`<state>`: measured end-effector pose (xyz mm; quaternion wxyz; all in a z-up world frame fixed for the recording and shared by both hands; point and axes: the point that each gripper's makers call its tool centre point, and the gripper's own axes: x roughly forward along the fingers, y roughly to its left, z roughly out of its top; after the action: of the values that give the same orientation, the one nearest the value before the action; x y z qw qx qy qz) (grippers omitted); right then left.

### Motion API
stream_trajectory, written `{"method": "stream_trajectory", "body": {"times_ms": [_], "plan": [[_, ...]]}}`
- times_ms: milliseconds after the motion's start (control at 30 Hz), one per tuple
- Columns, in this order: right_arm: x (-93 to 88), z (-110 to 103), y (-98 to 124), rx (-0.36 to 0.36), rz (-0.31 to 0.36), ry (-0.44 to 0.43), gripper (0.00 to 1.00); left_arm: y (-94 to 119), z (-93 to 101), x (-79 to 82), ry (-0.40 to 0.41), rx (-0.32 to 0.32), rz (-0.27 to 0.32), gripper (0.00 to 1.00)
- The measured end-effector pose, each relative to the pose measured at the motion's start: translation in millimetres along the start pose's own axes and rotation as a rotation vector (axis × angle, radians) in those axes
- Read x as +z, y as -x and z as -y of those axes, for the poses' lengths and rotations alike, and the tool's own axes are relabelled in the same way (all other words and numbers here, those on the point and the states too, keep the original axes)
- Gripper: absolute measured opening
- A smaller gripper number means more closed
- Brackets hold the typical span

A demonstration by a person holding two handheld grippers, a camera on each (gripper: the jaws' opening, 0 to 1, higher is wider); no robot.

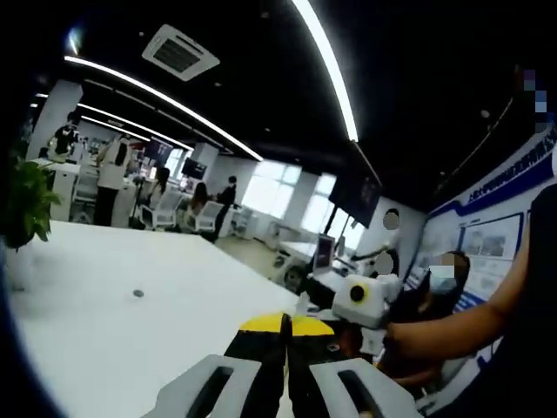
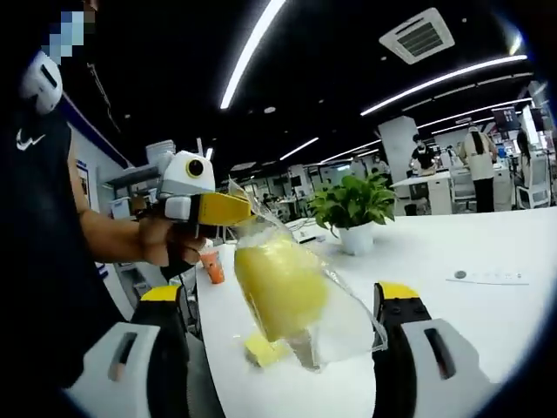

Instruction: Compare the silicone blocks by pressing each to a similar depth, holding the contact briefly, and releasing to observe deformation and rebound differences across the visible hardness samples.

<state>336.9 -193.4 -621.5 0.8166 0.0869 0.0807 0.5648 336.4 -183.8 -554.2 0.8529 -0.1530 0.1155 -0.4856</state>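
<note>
A yellow silicone block (image 2: 277,283) hangs inside a clear plastic bag (image 2: 344,322) just above the white table (image 2: 487,252). In the right gripper view my left gripper (image 2: 228,209) comes in from the left, its yellow jaws shut on the bag's top corner. My right gripper (image 2: 278,293) is open, one jaw on each side of the hanging bag, apart from it. A small yellow piece (image 2: 264,350) lies on the table under the bag. In the left gripper view my left gripper (image 1: 289,324) shows its yellow-tipped jaws pressed together.
A potted plant (image 2: 352,209) stands on the table behind the bag, with an orange cup (image 2: 211,266) to its left. A small dark object (image 2: 461,275) lies far right. The person's forearm (image 1: 452,326) reaches in. People sit at desks behind.
</note>
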Motion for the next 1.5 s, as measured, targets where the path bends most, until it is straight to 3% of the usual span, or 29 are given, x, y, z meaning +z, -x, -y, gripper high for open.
{"method": "stream_trajectory", "body": {"times_ms": [100,167,300,367,533,600,733,867,1067,1167,1300,1500], "plan": [[-0.2,-1.1,-0.4,0.007,0.014,-0.008,0.69,0.9,6.6,1.9,0.007,-0.017,0.004,0.0],[13.4,-8.9,1.4,0.034,0.075,-0.026,0.57,2.8,12.9,5.8,0.014,-0.04,0.014,0.0],[27.2,-18.8,3.4,0.085,0.118,-0.055,0.54,8.7,21.0,17.5,0.023,-0.062,0.043,0.0],[33.6,-24.8,2.2,0.118,0.144,-0.071,0.47,10.2,21.4,19.8,0.018,-0.066,0.044,0.0],[31.1,-26.4,-4.9,0.118,0.126,-0.066,0.33,15.6,19.1,21.1,0.02,-0.07,0.043,0.0],[32.0,-28.7,-6.7,0.117,0.124,-0.084,0.31,18.5,16.9,20.7,0.024,-0.069,0.043,0.0],[26.7,-31.8,-7.6,0.12,0.098,-0.108,0.24,21.9,12.0,17.6,-0.026,-0.056,0.019,0.0],[12.4,-32.3,-9.1,0.106,-0.011,-0.203,0.2,23.4,6.7,6.6,-0.035,-0.043,-0.001,0.0],[8.7,-41.1,1.7,0.087,-0.04,-0.192,0.15,22.8,14.3,-1.0,-0.036,-0.102,0.002,0.0],[1.8,-41.1,4.0,0.072,-0.093,-0.162,0.12,23.0,13.7,-9.7,-0.031,-0.096,-0.017,0.0],[-1.2,-40.9,4.7,0.068,-0.111,-0.168,0.1,24.3,11.7,-13.5,0.001,-0.1,-0.002,0.0],[-6.6,-40.6,4.6,0.036,-0.143,-0.143,0.07,24.3,9.1,-18.1,-0.067,-0.084,-0.001,0.0]]}}
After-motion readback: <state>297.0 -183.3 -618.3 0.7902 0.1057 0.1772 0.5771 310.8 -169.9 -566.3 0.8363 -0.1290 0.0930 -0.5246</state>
